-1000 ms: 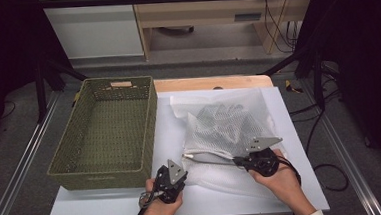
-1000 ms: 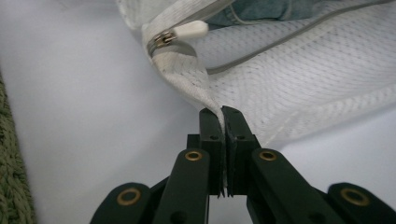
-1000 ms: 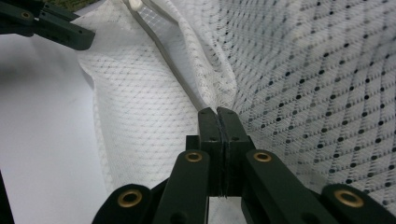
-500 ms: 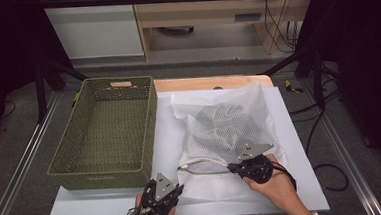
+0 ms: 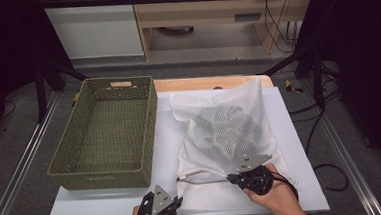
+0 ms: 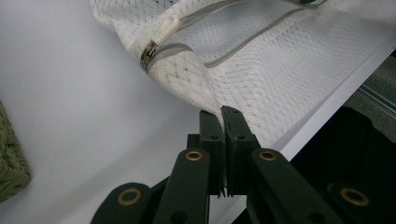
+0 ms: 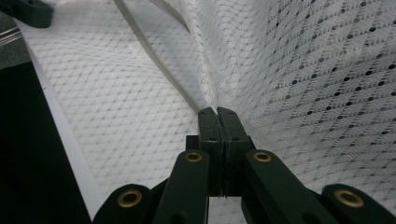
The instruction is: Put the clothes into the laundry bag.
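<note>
Counting it off: one white mesh laundry bag [image 5: 225,135] lying on the table, and one zipper pull [image 6: 164,30] showing at its corner in the left gripper view. One green woven basket [image 5: 104,130] beside it. One white table top [image 5: 301,146] under both. Two grippers in play, the left gripper [image 5: 176,201] and the right gripper [image 5: 230,177], one per hand, each with two black jaws pinched together on the bag's mesh. Two grey three-cornered plates, one on top of each gripper.
</note>
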`<state>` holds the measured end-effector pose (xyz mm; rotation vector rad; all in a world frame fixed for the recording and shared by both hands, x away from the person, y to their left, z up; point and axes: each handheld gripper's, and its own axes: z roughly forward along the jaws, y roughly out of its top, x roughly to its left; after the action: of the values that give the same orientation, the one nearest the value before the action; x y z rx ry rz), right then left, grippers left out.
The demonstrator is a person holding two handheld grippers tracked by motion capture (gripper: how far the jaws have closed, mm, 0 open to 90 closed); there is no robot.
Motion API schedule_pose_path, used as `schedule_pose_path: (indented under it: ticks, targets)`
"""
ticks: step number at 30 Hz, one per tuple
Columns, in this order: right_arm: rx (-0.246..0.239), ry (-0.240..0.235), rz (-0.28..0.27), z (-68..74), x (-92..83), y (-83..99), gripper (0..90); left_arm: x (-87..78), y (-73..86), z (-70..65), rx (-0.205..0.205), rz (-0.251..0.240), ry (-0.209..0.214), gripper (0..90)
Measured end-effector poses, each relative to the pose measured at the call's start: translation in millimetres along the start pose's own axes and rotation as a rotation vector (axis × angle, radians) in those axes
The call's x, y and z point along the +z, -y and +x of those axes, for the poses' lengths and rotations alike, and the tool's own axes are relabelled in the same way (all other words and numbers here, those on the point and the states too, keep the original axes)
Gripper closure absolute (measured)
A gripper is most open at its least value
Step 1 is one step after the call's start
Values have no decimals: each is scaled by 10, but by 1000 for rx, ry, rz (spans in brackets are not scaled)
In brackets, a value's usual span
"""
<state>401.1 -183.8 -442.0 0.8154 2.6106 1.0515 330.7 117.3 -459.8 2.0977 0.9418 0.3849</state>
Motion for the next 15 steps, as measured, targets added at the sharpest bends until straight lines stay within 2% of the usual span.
schedule_pose_path:
  ticks: [8, 15]
  targets:
    - [-32, 6, 43, 106, 64, 34, 898, 33, 50, 31, 4, 14, -2, 871]
    - [-38, 3, 72, 144, 61, 83, 898, 47, 79, 36, -4, 9, -10, 843]
